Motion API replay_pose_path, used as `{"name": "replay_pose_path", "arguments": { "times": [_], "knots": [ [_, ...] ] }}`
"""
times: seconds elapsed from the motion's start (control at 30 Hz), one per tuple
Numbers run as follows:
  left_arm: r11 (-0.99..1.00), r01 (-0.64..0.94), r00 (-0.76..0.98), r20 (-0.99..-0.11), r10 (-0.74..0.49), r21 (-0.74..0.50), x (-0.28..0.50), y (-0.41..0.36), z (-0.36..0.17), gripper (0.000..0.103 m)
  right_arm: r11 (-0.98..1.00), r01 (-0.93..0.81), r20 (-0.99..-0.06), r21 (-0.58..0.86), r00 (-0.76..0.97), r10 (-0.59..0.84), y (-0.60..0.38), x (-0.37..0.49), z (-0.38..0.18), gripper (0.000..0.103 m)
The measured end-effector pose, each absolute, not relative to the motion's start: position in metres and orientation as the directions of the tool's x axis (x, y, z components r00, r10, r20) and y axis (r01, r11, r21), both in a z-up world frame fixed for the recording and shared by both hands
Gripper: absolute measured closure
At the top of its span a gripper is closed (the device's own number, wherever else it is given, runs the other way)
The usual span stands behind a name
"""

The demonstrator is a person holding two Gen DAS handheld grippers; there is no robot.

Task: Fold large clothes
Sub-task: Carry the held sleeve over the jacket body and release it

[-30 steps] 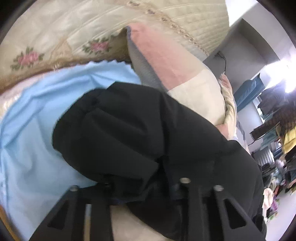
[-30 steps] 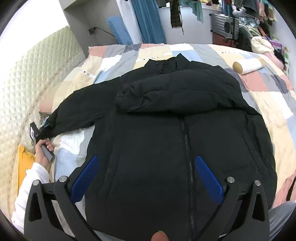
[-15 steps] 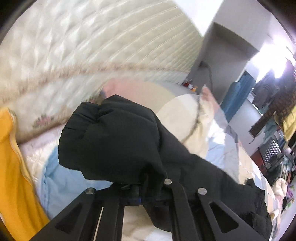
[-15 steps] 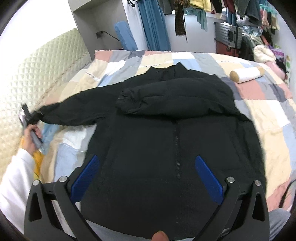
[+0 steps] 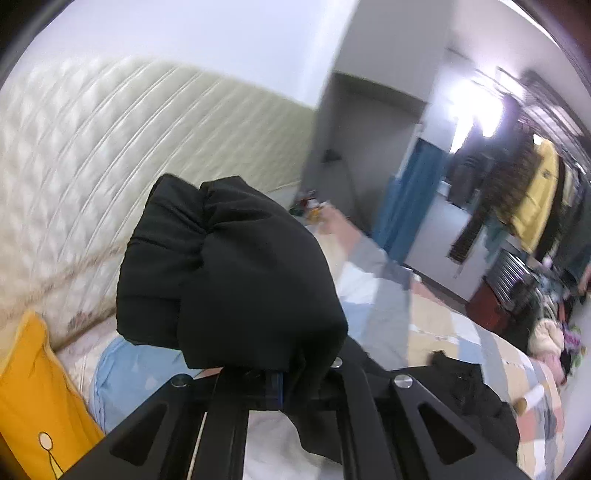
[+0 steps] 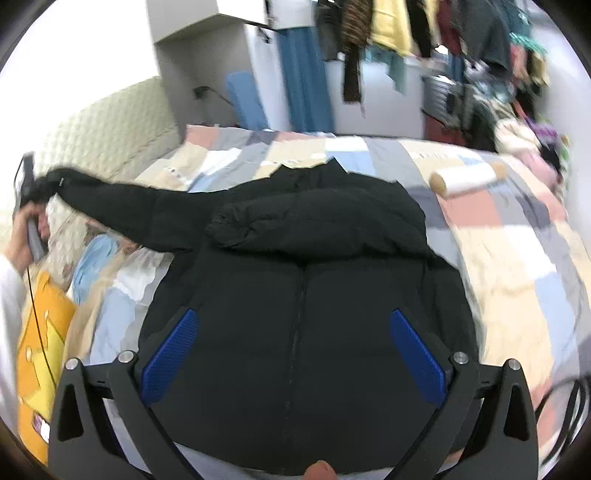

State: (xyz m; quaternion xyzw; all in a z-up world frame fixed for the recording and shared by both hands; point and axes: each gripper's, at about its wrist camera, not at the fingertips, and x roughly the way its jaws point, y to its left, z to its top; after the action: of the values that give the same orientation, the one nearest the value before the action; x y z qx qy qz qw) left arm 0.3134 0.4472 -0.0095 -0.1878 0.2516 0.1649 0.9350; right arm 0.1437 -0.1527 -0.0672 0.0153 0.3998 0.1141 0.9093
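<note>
A black puffer jacket [image 6: 303, 295] lies front up on the patchwork quilt [image 6: 517, 251], zip down the middle, one sleeve folded across the chest. My left gripper [image 5: 291, 380] is shut on the cuff of the other sleeve [image 5: 229, 273] and holds it lifted above the bed; in the right wrist view that sleeve [image 6: 122, 206] stretches up to the left gripper [image 6: 27, 192] at the far left. My right gripper [image 6: 291, 350] is open and empty, hovering above the jacket's lower front.
A quilted cream headboard [image 5: 110, 155] runs along the left. A yellow pillow [image 5: 33, 402] and a light blue cloth [image 5: 125, 369] lie near it. A white roll [image 6: 465, 179] rests on the quilt at the right. Clothes hang on a rack [image 6: 424, 29] beyond.
My left gripper has lifted the sleeve cuff up off the bed and the sleeve now hangs stretched in the air. My right gripper has stayed open over the jacket, rising a little.
</note>
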Motion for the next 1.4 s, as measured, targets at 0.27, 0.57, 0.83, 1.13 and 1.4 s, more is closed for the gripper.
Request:
{"name": "replay_pose_path", "arguments": {
  "times": [0.27,0.57,0.83,1.13,1.4],
  "knots": [
    [0.952,-0.245,0.875,-0.464,0.137,-0.182,0.316,0.33,0.066,0.098,0.96,-0.263,-0.664,0.095,0.702,0.258,-0.185,0.155,-0.068,0.0],
    [0.997,-0.082,0.882,-0.467,0.067,-0.012,0.33,0.176,0.093,0.098,0.943,-0.28,-0.593,0.182,0.734,0.332,-0.234,0.174,-0.082,0.0],
    [0.998,0.064,0.866,-0.498,-0.042,0.027,0.341,0.046,0.06,0.098,0.943,-0.285,-0.563,0.173,0.757,0.332,-0.264,0.178,-0.097,0.0],
    [0.986,0.167,0.838,-0.526,-0.147,-0.009,0.363,-0.054,-0.011,0.098,0.95,-0.258,-0.546,0.175,0.777,0.312,-0.297,0.179,-0.11,0.0],
    [0.978,0.208,0.803,-0.576,-0.157,0.024,0.397,-0.132,-0.103,0.098,0.952,-0.238,-0.538,0.193,0.785,0.305,-0.319,0.185,-0.122,0.0]
  ]
}}
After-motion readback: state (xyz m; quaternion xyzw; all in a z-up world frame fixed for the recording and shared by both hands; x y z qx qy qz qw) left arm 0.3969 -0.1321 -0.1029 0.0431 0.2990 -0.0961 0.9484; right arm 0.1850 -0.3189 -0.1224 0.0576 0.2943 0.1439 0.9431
